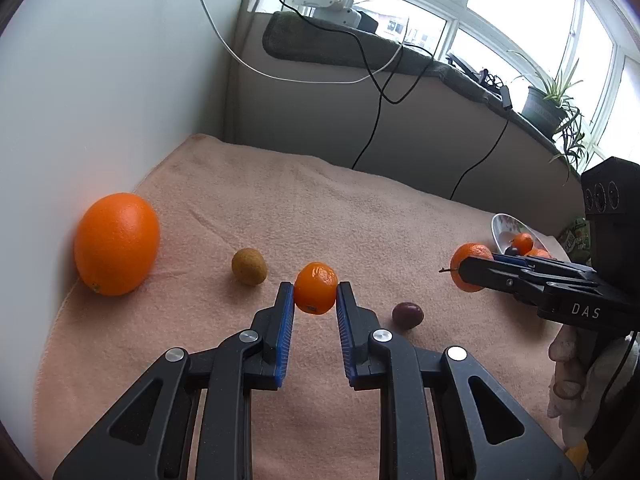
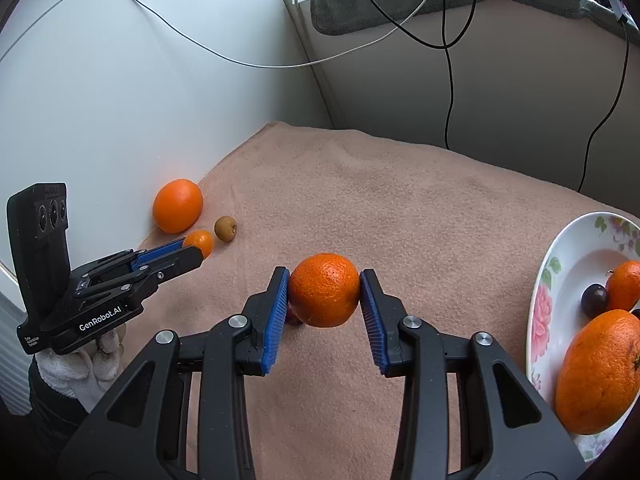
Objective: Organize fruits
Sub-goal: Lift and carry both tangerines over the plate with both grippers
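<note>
My left gripper (image 1: 315,292) is shut on a small orange kumquat (image 1: 316,288) above the pink towel (image 1: 360,216); it also shows in the right wrist view (image 2: 199,242). My right gripper (image 2: 324,292) is shut on a mandarin (image 2: 324,290), held above the towel; the mandarin shows in the left wrist view (image 1: 468,266). A big orange (image 1: 117,244) lies by the wall, a brown longan (image 1: 249,266) beside it, and a dark plum (image 1: 407,315) lies right of the left gripper. A floral plate (image 2: 576,248) at the right holds a large orange (image 2: 598,372), a mandarin (image 2: 626,284) and a plum (image 2: 595,300).
A white wall (image 1: 100,80) borders the towel on the left. A ledge with a grey mat (image 1: 360,52), hanging cables (image 1: 376,92) and a potted plant (image 1: 548,104) runs behind. The gloved hand (image 2: 80,364) holds the left gripper.
</note>
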A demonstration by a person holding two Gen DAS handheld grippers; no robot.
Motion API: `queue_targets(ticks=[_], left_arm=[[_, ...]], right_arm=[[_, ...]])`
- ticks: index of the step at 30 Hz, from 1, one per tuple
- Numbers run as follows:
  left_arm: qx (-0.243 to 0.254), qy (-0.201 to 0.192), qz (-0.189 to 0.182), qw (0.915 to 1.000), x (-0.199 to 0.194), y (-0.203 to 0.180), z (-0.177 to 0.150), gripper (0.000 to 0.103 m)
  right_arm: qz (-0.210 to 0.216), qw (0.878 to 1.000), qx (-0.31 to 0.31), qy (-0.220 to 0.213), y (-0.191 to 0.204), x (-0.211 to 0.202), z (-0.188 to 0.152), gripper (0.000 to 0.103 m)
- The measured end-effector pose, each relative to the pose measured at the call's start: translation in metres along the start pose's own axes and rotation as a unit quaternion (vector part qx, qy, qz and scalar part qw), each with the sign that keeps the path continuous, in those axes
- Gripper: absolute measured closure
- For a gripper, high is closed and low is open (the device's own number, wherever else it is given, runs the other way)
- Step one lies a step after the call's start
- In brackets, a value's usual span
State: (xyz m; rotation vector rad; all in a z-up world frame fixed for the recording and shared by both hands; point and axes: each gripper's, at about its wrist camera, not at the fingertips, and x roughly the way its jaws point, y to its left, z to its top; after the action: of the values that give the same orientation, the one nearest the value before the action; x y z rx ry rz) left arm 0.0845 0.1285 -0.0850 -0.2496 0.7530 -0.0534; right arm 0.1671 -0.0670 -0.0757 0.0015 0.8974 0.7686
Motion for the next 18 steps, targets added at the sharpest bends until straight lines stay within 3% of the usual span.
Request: queue_targets(ticks=[18], left_arm=[[0.035, -0.007, -0.046, 0.9983, 0.01, -0.057, 0.011, 0.083]], right_arm=[[-0.024, 0.998, 0.019, -0.045, -0.032, -0.057, -0.007, 0.065]])
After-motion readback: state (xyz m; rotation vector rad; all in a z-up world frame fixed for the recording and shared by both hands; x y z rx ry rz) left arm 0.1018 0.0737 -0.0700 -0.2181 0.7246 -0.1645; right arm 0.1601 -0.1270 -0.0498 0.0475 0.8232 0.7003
